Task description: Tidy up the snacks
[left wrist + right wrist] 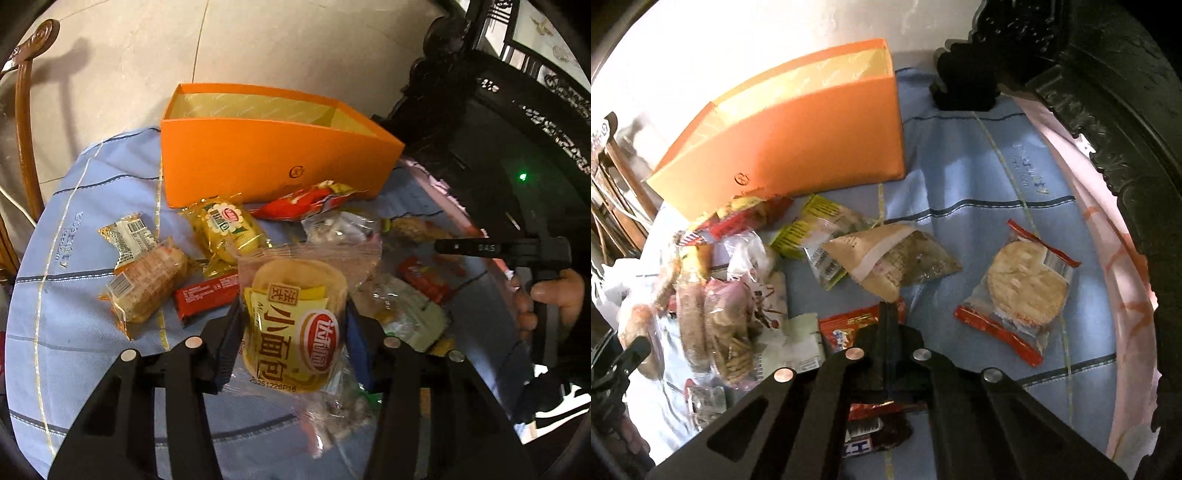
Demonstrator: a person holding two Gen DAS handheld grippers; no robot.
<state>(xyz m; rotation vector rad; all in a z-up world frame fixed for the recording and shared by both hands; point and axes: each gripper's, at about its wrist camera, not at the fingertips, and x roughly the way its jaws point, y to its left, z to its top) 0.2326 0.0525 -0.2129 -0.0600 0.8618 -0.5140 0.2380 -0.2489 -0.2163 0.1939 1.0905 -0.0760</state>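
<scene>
My left gripper [291, 332] is shut on a yellow bread packet [295, 325]; both pads press its sides, and it hangs above the blue cloth. An open orange box [273, 162] stands behind the loose snacks and shows nothing inside. In the right wrist view my right gripper [889, 317] points down with its fingers together, pinching a red snack packet [846, 330] that lies flat on the cloth. The same box [798, 140] stands at the back left. From the left wrist view, the right gripper [465, 246] shows at the right edge, in a hand.
Loose snacks lie on the blue cloth [979, 177]: a round cracker packet [1023, 284], a triangular packet [897, 254], a pile of packets [720, 314], a red bar [207, 295]. Dark carved furniture [1089, 74] borders the right side. A wooden chair [26, 110] stands left.
</scene>
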